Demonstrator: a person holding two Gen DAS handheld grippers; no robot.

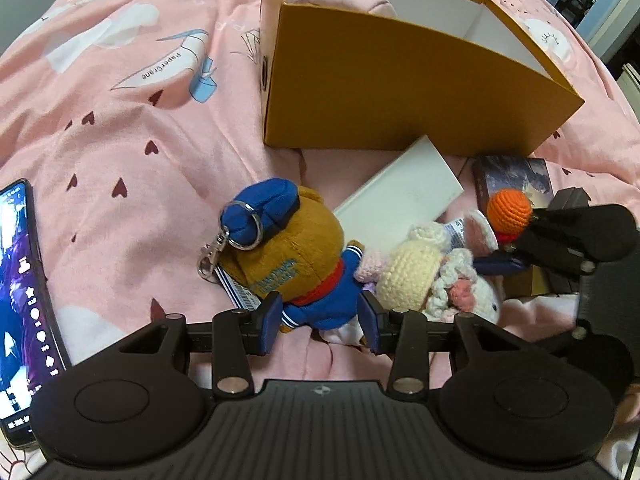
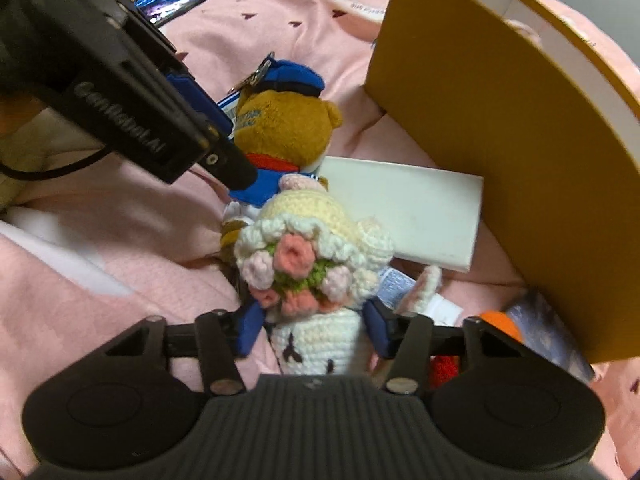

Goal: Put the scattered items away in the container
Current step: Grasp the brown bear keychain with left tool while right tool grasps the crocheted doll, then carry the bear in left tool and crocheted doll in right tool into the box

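A brown bear plush in a blue sailor suit and cap lies on the pink bedspread, a keyring on its cap. My left gripper is shut on its blue body. Beside it lies a crocheted doll with a cream hat and a pink flower bouquet. My right gripper is shut on the doll's white body. The open orange cardboard box stands just beyond both toys, with something pink inside at its far end. In the right wrist view the box wall rises at the right.
A flat white box lies against the orange box's foot. An orange crocheted ball and a dark printed packet sit to the right of the doll. A lit phone lies at the left on the bedspread.
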